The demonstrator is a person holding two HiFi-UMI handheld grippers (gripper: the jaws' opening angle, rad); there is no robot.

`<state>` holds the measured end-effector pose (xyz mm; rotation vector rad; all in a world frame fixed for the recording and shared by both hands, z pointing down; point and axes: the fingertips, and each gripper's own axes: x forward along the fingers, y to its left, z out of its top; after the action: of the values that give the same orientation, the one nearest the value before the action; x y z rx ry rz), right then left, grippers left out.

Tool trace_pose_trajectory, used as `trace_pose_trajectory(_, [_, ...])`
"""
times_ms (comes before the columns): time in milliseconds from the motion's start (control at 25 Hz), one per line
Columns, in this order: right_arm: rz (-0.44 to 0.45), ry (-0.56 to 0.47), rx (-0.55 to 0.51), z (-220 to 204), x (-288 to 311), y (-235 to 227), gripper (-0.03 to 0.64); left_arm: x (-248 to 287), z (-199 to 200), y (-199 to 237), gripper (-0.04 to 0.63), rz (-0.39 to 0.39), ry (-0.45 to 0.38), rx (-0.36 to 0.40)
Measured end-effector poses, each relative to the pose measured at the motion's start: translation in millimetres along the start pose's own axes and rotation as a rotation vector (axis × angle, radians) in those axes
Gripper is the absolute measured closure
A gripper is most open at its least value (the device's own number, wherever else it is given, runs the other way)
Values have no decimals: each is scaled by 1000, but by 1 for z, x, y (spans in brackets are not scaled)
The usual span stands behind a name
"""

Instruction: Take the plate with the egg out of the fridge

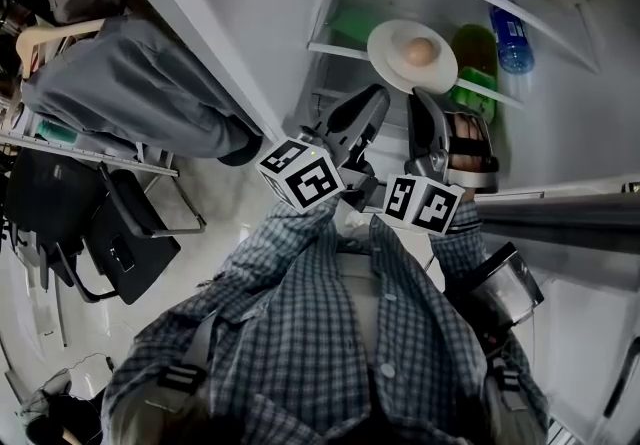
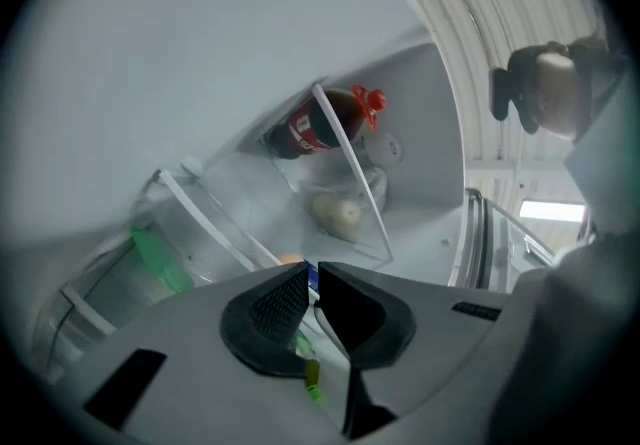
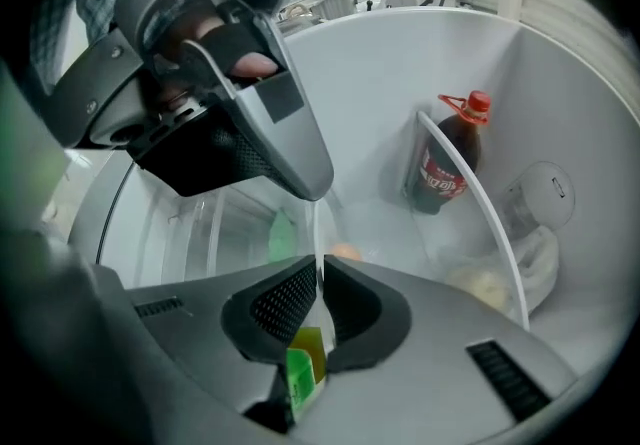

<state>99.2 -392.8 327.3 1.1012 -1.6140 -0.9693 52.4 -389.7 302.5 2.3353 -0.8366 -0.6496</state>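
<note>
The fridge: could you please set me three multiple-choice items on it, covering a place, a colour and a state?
1. Where is the egg? A in the door rack; B on the white plate; C on the floor.
2. The cola bottle has a cap of which colour? A red; B blue; C green.
3. The right gripper is? A wide open; B shut on the plate's rim; C holding the bottle.
Answers: B, the egg lies on the plate; A, the cap shows red; B, its jaws pinch the thin rim.
</note>
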Motion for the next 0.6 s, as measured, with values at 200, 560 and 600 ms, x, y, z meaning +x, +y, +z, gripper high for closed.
trace_pose_trajectory(200, [-9, -9, -3, 2, -5, 1, 588, 3, 1, 10, 502, 4, -59, -143])
trace_pose_trajectory(560, [0, -36, -37, 8, -15, 1, 588, 16, -5, 18, 502, 17, -70, -340])
trace_pose_trajectory(600, [2, -38, -40, 7, -16, 1, 588, 17, -6, 19, 502, 18, -75, -367])
